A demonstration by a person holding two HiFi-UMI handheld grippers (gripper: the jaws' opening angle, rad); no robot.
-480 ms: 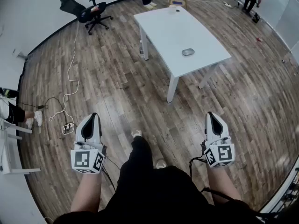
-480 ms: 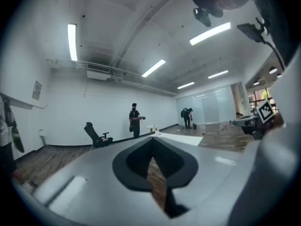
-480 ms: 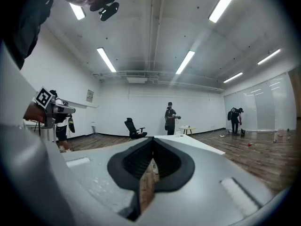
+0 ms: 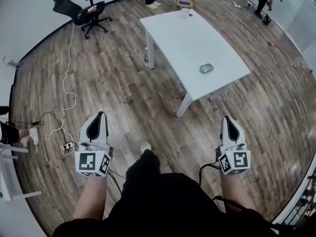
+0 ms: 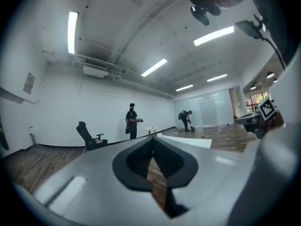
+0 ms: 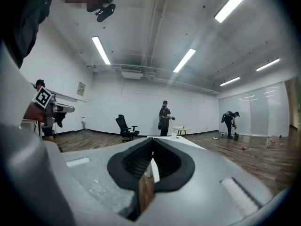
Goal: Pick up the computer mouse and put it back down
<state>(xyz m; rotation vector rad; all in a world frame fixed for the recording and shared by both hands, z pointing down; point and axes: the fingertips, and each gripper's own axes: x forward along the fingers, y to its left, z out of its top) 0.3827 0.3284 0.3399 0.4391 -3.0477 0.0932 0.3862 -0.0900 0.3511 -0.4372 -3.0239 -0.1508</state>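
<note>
Since the earlier moment, the white table (image 4: 187,38) and the grey computer mouse (image 4: 207,68) on it have shifted lower in the head view, closer to your grippers. The black office chair (image 4: 81,11) has slid toward the upper left.

The mouse lies on the near right part of the tabletop, close to its edge. It is well ahead of both claws and touches neither, and it is nearer your right gripper's side.

Your left gripper (image 4: 101,114) points level over the wood floor (image 4: 123,83), its jaws closed together on nothing. Your right gripper (image 4: 226,118) is also level, with its jaws pressed together and empty.
</note>
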